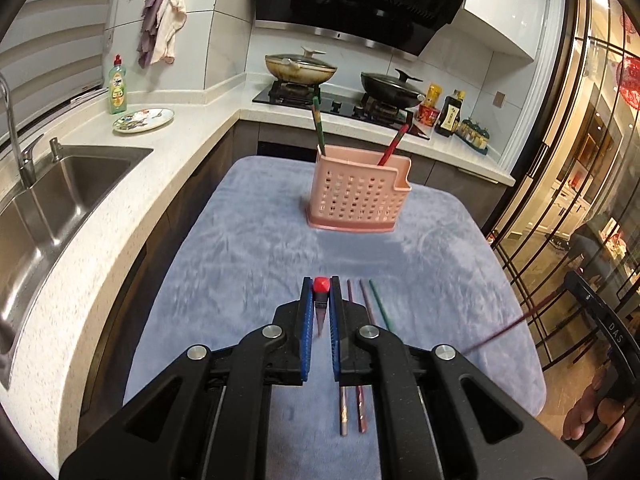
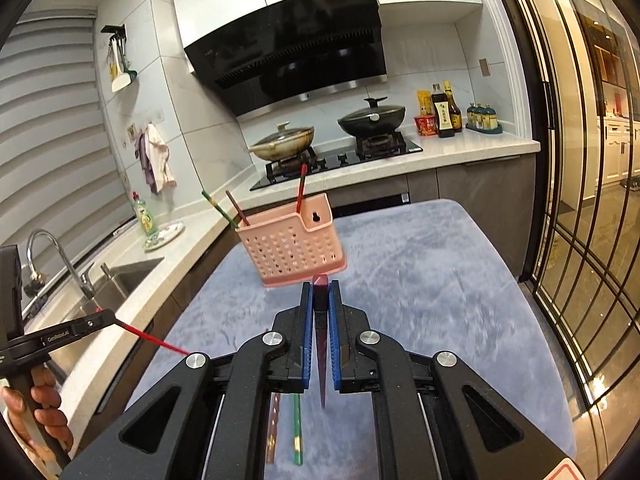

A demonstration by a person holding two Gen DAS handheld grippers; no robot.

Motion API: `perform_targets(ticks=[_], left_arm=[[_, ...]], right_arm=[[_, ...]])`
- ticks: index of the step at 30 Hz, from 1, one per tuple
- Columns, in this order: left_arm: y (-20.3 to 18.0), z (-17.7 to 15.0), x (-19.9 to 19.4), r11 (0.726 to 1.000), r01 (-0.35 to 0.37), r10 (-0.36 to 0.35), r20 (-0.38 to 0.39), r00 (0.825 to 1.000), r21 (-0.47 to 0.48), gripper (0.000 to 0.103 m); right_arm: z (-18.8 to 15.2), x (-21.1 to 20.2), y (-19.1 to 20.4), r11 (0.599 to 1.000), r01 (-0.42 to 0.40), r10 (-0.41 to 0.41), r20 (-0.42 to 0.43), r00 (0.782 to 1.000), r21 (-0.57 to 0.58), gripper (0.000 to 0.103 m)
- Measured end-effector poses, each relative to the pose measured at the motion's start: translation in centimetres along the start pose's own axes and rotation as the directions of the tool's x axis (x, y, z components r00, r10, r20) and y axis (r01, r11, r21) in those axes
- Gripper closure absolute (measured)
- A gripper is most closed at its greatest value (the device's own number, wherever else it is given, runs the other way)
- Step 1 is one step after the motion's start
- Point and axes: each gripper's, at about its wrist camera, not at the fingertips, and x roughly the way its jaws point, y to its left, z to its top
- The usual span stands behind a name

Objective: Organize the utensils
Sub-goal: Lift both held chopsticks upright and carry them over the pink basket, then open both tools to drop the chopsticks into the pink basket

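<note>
Right now each gripper has one chopstick. Left gripper (image 1: pixel 321 294): jaws narrow, clamped on a red chopstick (image 1: pixel 320 285), its red butt end poking out between the blue pads (image 1: pixel 307 320); seen from the right wrist cam it runs as a thin red line (image 2: pixel 154 340) out of that gripper over the near-left part of the cloth. Right gripper (image 2: pixel 320 294): jaws narrow too, pinching a dark purple chopstick (image 2: pixel 322 360), tip pointing back toward the cam.

Loose chopsticks lie flat on the blue-grey cloth (image 1: pixel 240 220) near its front edge, side by side, roughly parallel: a purple one (image 1: pixel 343 412), a brown one (image 1: pixel 361 408) and a green one (image 1: pixel 380 308), just beside the left gripper's right finger.

Pink perforated utensil caddy (image 1: pixel 358 196) stands upright toward the cloth's far edge, w/ chopsticks already in it: a green-ended one (image 1: pixel 318 124) leaning in the left end, a red one (image 1: pixel 394 144) in the right end.

Behind: stove w/ two lidded pans (image 1: pixel 301 66), sink (image 1: pixel 60 192) at left.
</note>
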Motion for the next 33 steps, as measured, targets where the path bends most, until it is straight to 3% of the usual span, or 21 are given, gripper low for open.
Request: perform_targets(ticks=[8, 13, 22, 27, 33], left_arm=[[-0.8, 5.4, 0.7, 1.0, 0.026, -0.026, 0.045, 0.999, 0.003, 0.096], [-1.7, 10.2, 0.7, 1.0, 0.021, -0.022, 0.129, 0.991, 0.011, 0.096], [-2.9, 19.3, 2.6, 1.0, 0.002, 0.001, 0.326, 0.946, -0.01, 0.096], [-3.2, 22.7, 5.6, 1.0, -0.013, 0.014, 0.373, 0.928, -0.005, 0.096], [-2.8, 23.9, 10.3, 1.0, -0.026, 0.028, 0.352, 0.936, -0.01, 0.096]], right_arm=[[5.0, 1.6, 1.2, 0.999, -0.046, 0.046, 0.066, 0.997, 0.003, 0.096], [10.0, 3.7, 2.4, 0.997, -0.078, 0.075, 0.158, 0.985, 0.009, 0.096], [18.3, 10.5, 4.8, 0.994, -0.112, 0.105, 0.263, 0.959, 0.015, 0.096], [20.4, 15.2, 6.2, 0.994, -0.108, 0.102, 0.271, 0.957, 0.008, 0.096], [20.4, 20.2, 6.8, 0.995, -0.1, 0.097, 0.245, 0.965, 0.0, 0.096]])
